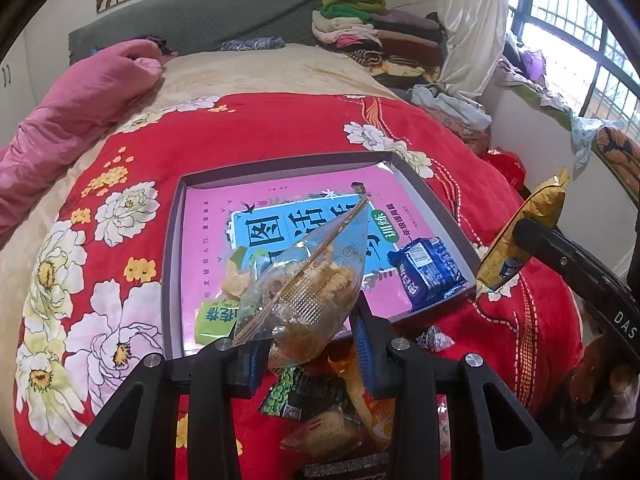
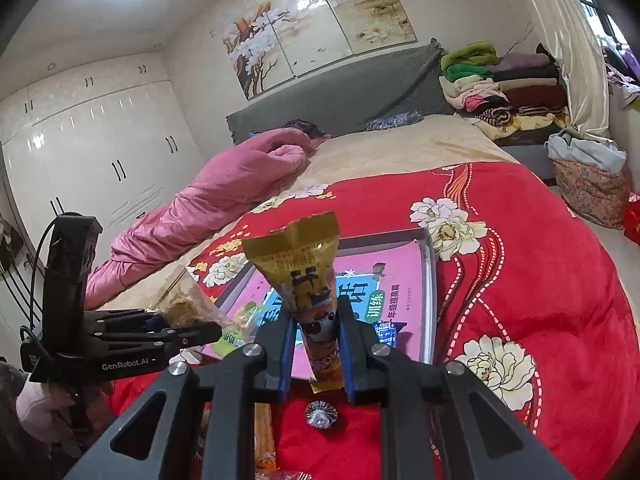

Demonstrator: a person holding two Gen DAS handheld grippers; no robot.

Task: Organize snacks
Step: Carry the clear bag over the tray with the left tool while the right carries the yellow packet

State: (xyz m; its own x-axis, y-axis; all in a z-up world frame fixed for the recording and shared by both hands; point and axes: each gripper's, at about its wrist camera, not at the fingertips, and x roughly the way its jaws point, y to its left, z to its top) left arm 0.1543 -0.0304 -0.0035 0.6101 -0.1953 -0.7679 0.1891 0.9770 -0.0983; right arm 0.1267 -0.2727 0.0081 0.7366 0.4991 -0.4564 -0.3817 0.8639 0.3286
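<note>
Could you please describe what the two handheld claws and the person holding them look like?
Both claws, left and right, are matte black with silver screws and blue finger pads. The left reads "GenRobot.AI" and trails black cables; the right shows "DAS". A pink sleeve shows.

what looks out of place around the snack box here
A small silver-wrapped candy lies alone on the red blanket, outside the grey box. A pile of loose packets also sits on the blanket near the box's front edge. Inside the box, only a blue packet and green ones show.
</note>
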